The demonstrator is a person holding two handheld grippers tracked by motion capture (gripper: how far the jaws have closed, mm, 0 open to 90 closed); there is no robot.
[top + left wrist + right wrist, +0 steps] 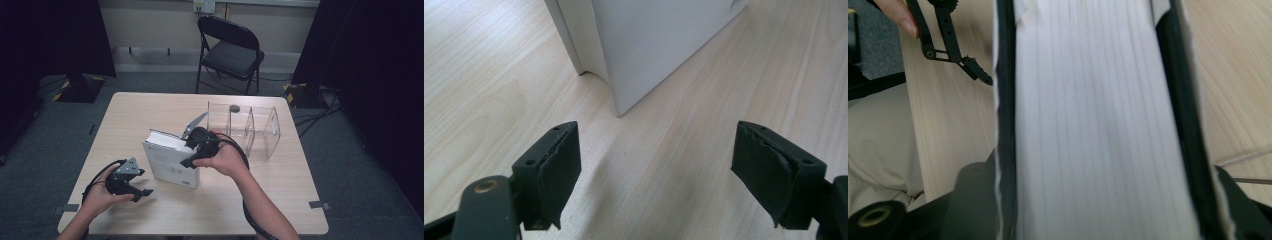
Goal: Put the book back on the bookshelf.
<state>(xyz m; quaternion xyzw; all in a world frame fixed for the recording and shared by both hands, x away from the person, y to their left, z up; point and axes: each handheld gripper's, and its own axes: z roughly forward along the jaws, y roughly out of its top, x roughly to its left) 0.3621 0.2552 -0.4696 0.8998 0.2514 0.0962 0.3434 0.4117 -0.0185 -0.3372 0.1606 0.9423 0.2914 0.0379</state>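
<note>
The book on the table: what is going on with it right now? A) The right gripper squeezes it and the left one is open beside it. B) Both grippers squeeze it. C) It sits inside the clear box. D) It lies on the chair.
A: in the right gripper view the right gripper's jaws press both covers of the book, while the left gripper stands open over the table, touching nothing.

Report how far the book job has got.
Done: the right gripper has its jaws shut on the white book, page edges between them in the right gripper view. In hand: the book stands on edge on the table. Left: the clear rack beside it holds no book; the left gripper waits open.
</note>
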